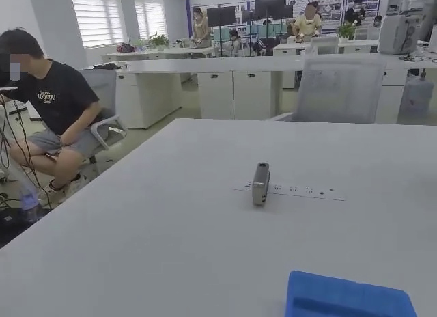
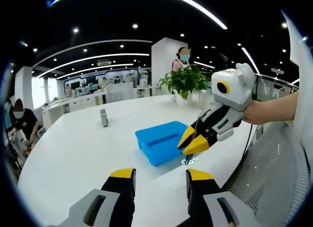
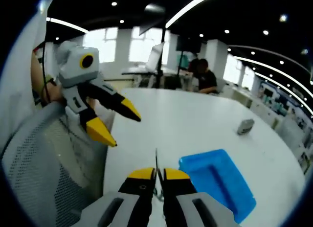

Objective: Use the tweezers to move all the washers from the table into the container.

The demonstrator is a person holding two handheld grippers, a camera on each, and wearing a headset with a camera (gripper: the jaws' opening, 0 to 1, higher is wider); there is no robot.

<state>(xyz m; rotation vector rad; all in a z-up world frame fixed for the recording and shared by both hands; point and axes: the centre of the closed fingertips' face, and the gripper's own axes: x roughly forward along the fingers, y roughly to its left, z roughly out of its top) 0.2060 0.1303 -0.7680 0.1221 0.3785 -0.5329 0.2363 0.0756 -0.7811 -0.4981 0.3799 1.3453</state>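
Note:
A blue container (image 2: 159,145) sits on the white table (image 2: 88,153) near its edge, and its corner shows at the bottom of the head view (image 1: 351,298). My right gripper (image 3: 159,175) is shut on thin metal tweezers (image 3: 156,161). In the left gripper view, the right gripper (image 2: 188,147) hangs just right of the container, and the tweezers (image 2: 186,158) point down at small washers (image 2: 191,161) on the table. My left gripper (image 2: 161,175) is open and empty, a little in front of the container. It is held above the table edge (image 3: 121,128).
A small grey device (image 1: 260,184) stands by a flush power strip (image 1: 300,190) mid-table. A grey mesh chair (image 3: 44,158) sits close to the table edge under the left gripper. A person (image 1: 54,105) sits at the left, and others stand at far desks.

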